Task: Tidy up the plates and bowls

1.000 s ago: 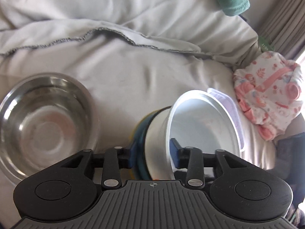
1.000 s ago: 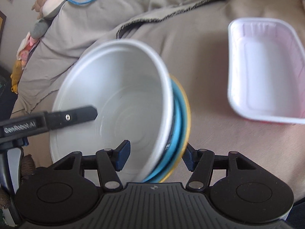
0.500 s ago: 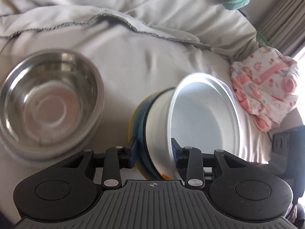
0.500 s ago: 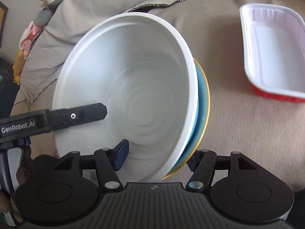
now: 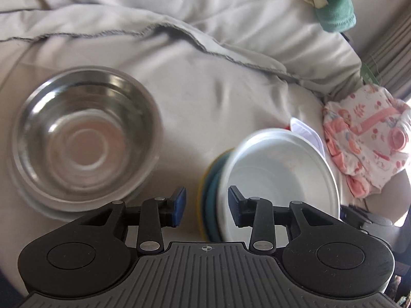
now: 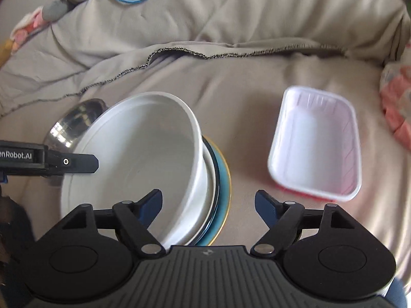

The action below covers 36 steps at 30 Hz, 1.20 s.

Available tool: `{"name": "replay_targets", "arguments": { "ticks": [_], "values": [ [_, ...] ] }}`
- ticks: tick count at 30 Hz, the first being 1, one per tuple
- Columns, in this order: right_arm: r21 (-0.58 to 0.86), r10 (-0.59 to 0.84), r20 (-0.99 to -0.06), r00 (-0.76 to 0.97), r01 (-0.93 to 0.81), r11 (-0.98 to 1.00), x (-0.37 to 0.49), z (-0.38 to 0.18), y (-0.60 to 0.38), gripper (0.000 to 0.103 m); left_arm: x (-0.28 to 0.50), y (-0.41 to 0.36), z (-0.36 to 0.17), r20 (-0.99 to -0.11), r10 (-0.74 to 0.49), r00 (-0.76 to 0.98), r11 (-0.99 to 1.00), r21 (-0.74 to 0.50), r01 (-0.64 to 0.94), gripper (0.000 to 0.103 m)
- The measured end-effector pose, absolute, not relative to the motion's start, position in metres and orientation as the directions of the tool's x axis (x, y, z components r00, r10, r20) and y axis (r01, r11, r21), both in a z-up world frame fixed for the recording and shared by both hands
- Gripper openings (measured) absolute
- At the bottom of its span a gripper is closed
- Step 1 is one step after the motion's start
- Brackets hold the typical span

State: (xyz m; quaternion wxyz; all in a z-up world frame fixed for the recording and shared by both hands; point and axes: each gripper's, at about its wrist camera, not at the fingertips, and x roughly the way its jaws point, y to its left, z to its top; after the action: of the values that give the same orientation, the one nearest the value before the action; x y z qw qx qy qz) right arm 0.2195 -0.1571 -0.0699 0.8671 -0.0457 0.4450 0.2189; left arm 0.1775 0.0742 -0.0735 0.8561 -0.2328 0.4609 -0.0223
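Note:
A white bowl (image 6: 133, 159) sits on a stack of plates, the lowest teal with a yellow rim (image 6: 223, 177), which rests on the bed sheet. My right gripper (image 6: 208, 202) is opening. One finger is inside the bowl, the other is outside the plate rim, and neither pad touches. My left gripper (image 5: 207, 205) straddles the far edge of the same stack (image 5: 210, 205). Its right pad is inside the white bowl (image 5: 277, 177), and a sliver of sheet shows between its left pad and the rim. A steel bowl (image 5: 84, 138) stands to the left on a white plate.
A white rectangular tray with a red underside (image 6: 316, 143) lies on the sheet right of the stack. Folded pink patterned cloth (image 5: 367, 138) sits at the bed's right edge. Rumpled bedding rises behind, with a green cloth (image 5: 334, 5) and a soft toy (image 6: 61, 2) on it.
The right jaws have spread wide and let go of the stack's edge, and that gripper has drawn back. The stack has tipped from steeply tilted to nearly flat. A gap shows at the left pad.

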Motion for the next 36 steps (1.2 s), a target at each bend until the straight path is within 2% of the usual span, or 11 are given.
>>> {"name": "replay_targets", "arguments": {
  "ticks": [4,8,10,11,12,16,19,24,29,36],
  "values": [
    [0.107,0.343,-0.793,0.503,-0.440,0.891,0.221,-0.071,-0.157,0.087,0.186,0.063,-0.086,-0.799,-0.269,0.538,0.897,-0.411,-0.162,0.041],
    [0.278,0.447,-0.766,0.461,-0.389,0.878,0.229,-0.080,-0.172,0.085,0.185,0.057,-0.096,-0.804,-0.273,0.529,0.904,-0.403,-0.145,0.041],
    [0.405,0.511,-0.765,0.393,-0.325,0.855,0.243,-0.094,-0.181,0.069,0.186,0.059,-0.099,-0.797,-0.293,0.529,0.890,-0.429,-0.153,0.041],
    [0.459,0.544,-0.761,0.353,-0.299,0.837,0.248,-0.102,-0.185,0.052,0.187,0.061,-0.101,-0.796,-0.306,0.523,0.881,-0.445,-0.162,0.041],
    [0.498,0.565,-0.763,0.314,-0.272,0.824,0.252,-0.110,-0.186,0.045,0.188,0.062,-0.104,-0.795,-0.316,0.517,0.873,-0.458,-0.170,0.042],
    [0.577,0.624,-0.743,0.244,-0.239,0.781,0.254,-0.127,-0.185,0.049,0.192,0.055,-0.108,-0.817,-0.302,0.491,0.891,-0.425,-0.158,0.043],
    [0.567,0.619,-0.743,0.256,-0.253,0.784,0.250,-0.125,-0.181,0.050,0.193,0.052,-0.110,-0.821,-0.301,0.485,0.898,-0.416,-0.147,0.046],
    [0.576,0.618,-0.739,0.269,-0.223,0.786,0.249,-0.124,-0.182,0.053,0.192,0.062,-0.110,-0.810,-0.349,0.472,0.863,-0.474,-0.176,0.045],
    [0.554,0.603,-0.751,0.270,-0.238,0.798,0.246,-0.119,-0.171,0.056,0.180,0.063,-0.105,-0.828,-0.307,0.469,0.883,-0.432,-0.185,0.046],
    [0.550,0.606,-0.756,0.246,-0.262,0.793,0.242,-0.121,-0.165,0.055,0.176,0.068,-0.103,-0.825,-0.321,0.466,0.873,-0.448,-0.193,0.046]
  ]
}}
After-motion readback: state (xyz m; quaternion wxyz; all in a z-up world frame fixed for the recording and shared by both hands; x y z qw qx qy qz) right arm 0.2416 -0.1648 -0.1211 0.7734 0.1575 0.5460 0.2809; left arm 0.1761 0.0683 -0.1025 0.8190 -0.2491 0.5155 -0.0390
